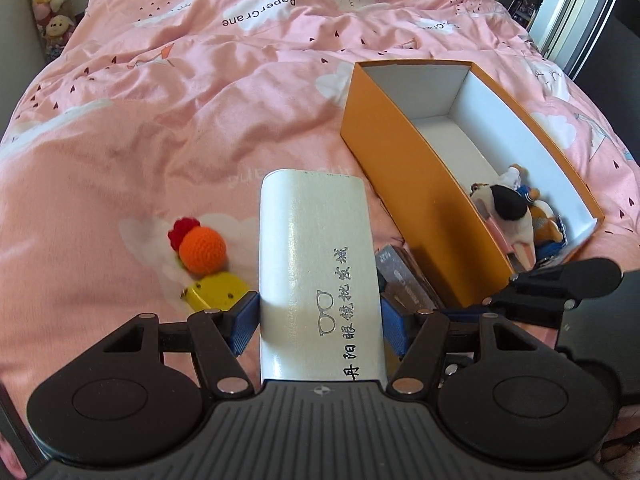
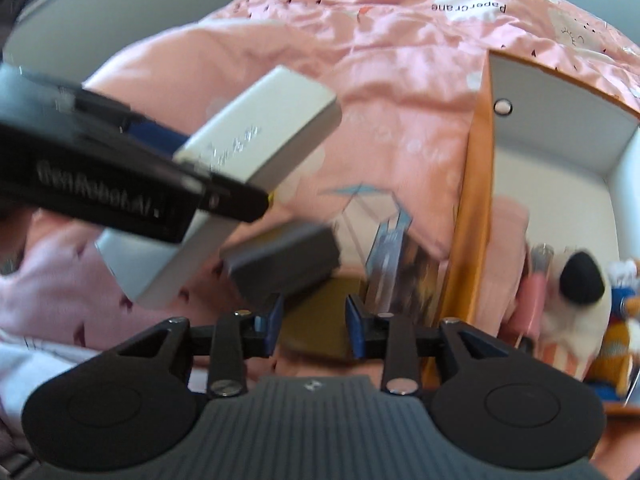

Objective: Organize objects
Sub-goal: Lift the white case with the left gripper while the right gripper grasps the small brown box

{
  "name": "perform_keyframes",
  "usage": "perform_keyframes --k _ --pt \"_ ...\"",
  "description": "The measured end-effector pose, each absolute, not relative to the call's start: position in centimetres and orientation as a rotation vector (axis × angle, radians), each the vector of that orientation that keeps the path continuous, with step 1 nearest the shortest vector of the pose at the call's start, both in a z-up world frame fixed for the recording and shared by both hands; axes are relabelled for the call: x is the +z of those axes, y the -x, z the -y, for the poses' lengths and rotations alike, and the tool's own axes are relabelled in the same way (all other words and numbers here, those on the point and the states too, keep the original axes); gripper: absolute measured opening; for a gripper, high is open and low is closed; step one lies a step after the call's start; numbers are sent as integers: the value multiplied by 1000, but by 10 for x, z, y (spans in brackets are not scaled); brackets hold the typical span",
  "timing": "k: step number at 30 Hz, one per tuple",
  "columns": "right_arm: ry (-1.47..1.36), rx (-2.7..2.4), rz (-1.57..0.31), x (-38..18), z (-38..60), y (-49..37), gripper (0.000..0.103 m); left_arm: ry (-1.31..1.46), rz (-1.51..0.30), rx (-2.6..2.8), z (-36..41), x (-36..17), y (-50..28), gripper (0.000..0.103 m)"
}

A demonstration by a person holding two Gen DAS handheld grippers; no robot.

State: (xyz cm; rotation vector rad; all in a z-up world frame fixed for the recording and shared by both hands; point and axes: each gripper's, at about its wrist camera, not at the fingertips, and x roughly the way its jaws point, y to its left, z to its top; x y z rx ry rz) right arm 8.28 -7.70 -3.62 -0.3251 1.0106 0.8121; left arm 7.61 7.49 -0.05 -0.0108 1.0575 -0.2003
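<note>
We are holding a white rectangular glasses case in the left gripper, whose jaws are standing wide and pressing their blue pads against the case's two long sides. The case's long axis is running straight out along the fingers, so it is pointing forward and down toward the pink patterned bed cover. In the right wrist view the same case is hanging clear above the bed, tilted, with the left gripper's black body across it.

The orange cardboard box with white lining is lying just to the right of the held case, its long axis running away from us and angled rightward. Soft toys are piled at its near end, while the far half is looking bare. We judge that the coming move turns on this: the case needs to swing right, over the near orange wall, with its length roughly lined up along the box's length.

The right gripper is partly open with nothing pressed between its pads; below it a dark grey block-shaped item and some card-like pieces are lying on the bed beside the box wall, blurred.

Left of the case, an orange crocheted ball and a yellow toy are resting on the cover.
</note>
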Motion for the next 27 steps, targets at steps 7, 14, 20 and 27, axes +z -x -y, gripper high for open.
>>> perform_keyframes --k 7,14,20,27 --pt "453 704 -990 -62 66 -61 52 42 -1074 -171 -74 -12 -58 73" --pt "402 680 -1045 -83 62 -69 66 20 -1106 -129 -68 -24 -55 73" --pt "418 664 -1047 -90 56 -67 73 43 -1099 -104 -77 -26 -54 73" --pt "450 628 -1036 -99 55 -67 64 54 -1101 -98 -82 -28 -52 73"
